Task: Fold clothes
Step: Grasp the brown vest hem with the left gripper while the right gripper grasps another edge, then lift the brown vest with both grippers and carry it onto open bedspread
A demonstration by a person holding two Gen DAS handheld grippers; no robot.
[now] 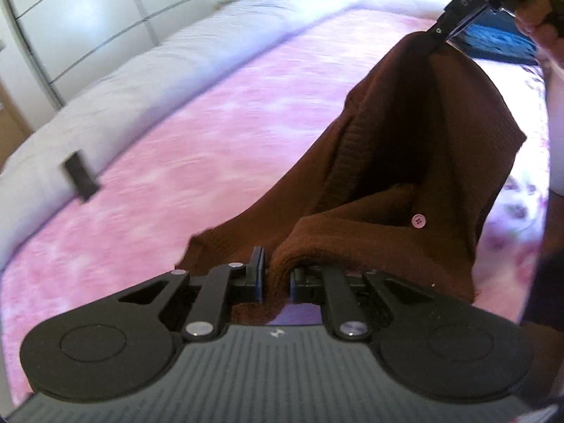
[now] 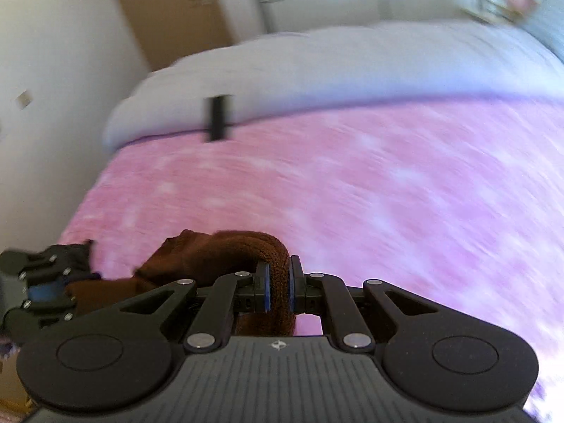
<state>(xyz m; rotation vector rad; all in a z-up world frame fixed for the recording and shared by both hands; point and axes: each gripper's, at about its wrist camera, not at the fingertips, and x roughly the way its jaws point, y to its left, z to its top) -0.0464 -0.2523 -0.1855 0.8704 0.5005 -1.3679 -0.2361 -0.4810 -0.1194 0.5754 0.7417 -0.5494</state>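
here the left gripper (image 1: 276,275) and right gripper (image 2: 278,287) each pinch the brown knitted cardigan (image 1: 405,148), hanging between them above the pink fluffy blanket (image 1: 176,162); thin bites may slip, dropping it crumpled.

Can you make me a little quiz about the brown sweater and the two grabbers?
1. True or false: both grippers have their jaws shut on the brown sweater.
2. What colour is the blanket under it? A pink, B green, C yellow.
3. Fill in: the small round thing on the sweater is a ____.

Key:
1. True: the left gripper and right gripper each pinch the knit.
2. A.
3. Button.
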